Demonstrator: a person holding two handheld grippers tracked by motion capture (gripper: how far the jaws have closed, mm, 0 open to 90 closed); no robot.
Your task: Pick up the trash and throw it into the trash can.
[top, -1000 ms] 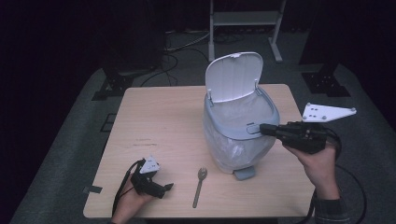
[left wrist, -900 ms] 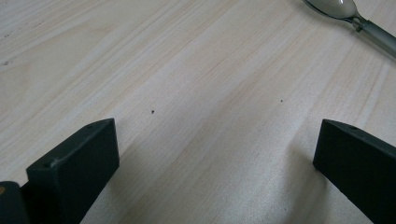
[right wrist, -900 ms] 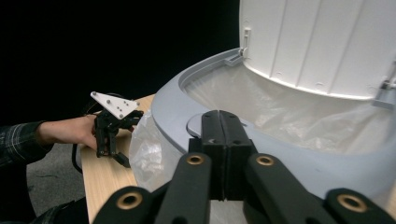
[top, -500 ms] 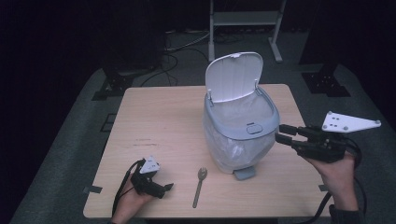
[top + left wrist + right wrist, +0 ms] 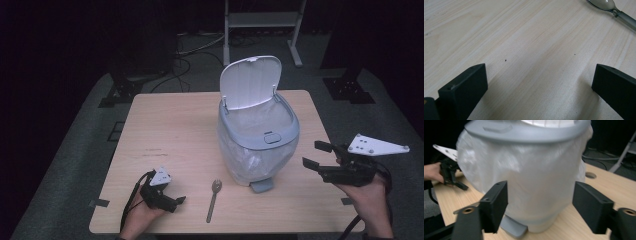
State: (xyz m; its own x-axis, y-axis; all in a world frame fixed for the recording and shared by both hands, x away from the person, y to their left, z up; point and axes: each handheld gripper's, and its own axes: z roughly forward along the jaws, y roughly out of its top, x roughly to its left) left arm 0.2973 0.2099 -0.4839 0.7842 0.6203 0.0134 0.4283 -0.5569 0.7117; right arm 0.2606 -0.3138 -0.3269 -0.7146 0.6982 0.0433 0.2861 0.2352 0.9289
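My right claw [image 5: 316, 154] had just been opening and stood wide beside the bin [image 5: 257, 145], holding nothing. My left claw [image 5: 177, 202] rested wide on the counter [image 5: 170, 130] near the spoon [image 5: 213, 197].

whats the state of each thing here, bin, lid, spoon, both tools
bin: upright on the table, lined with a plastic bag
lid: flipped up, open
spoon: lying flat on the table, untouched
left tool: open, low by the table, nothing between its jaws
right tool: jaws just opened, holding nothing, beside the bin
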